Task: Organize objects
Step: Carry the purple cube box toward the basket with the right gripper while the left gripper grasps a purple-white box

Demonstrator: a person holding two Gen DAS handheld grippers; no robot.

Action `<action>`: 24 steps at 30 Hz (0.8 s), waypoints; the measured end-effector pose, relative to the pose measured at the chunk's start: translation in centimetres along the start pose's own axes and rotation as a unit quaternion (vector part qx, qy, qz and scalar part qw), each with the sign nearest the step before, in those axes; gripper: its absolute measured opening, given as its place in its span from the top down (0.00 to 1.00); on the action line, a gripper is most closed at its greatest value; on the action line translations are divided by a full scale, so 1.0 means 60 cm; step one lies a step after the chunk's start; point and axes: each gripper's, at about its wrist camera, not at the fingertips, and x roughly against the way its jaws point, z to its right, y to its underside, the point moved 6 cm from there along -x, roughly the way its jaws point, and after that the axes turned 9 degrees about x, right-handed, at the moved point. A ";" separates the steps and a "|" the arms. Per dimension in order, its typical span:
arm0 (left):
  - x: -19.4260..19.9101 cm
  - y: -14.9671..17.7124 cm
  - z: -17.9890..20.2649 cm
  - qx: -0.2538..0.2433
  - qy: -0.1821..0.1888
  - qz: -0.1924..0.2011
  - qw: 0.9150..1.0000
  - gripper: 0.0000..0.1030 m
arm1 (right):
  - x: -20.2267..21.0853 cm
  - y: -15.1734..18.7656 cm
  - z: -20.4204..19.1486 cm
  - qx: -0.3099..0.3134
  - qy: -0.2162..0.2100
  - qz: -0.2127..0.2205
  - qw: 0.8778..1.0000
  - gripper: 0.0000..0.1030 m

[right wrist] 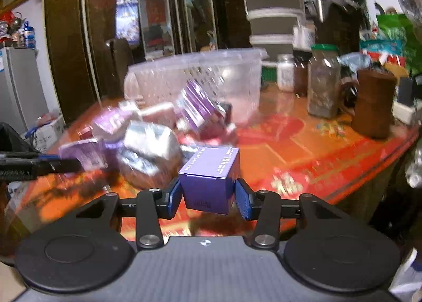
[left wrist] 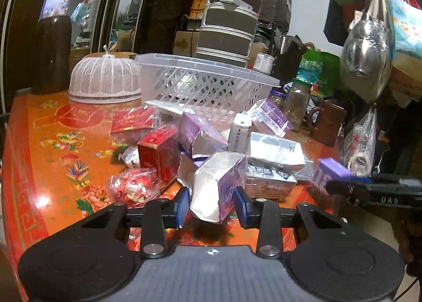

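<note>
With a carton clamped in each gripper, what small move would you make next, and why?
Probably lift both toward the clear plastic lattice basket: the left gripper pinches an opened purple-and-silver carton, the right gripper a closed purple box, and the basket looks empty.

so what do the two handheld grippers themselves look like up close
Both look alike: the left gripper and right gripper each have a grey textured body with a small round crosshair mark, two black round side lobes, black linkage arms with silver pins, and blue ribbed pads on black fingers. No cables or sleeves show.
</note>
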 end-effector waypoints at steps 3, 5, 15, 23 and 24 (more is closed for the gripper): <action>0.005 -0.001 0.000 0.004 0.004 0.005 1.000 0.61 | 0.014 0.007 0.008 -0.009 0.007 0.001 1.000 0.54; 0.013 -0.008 0.002 0.006 0.011 0.013 1.000 0.61 | 0.028 -0.003 0.012 -0.010 0.010 0.013 1.000 0.54; 0.022 -0.193 0.023 0.003 0.038 0.106 0.994 0.63 | 0.032 -0.229 0.002 0.042 -0.048 0.161 0.985 0.54; -0.121 -0.319 0.032 0.003 0.001 0.058 0.998 0.66 | -0.136 -0.359 0.031 0.027 -0.055 0.088 0.994 0.54; -0.117 -0.313 0.026 -0.002 -0.001 0.059 0.998 0.66 | -0.134 -0.354 0.035 0.021 -0.052 0.089 0.994 0.54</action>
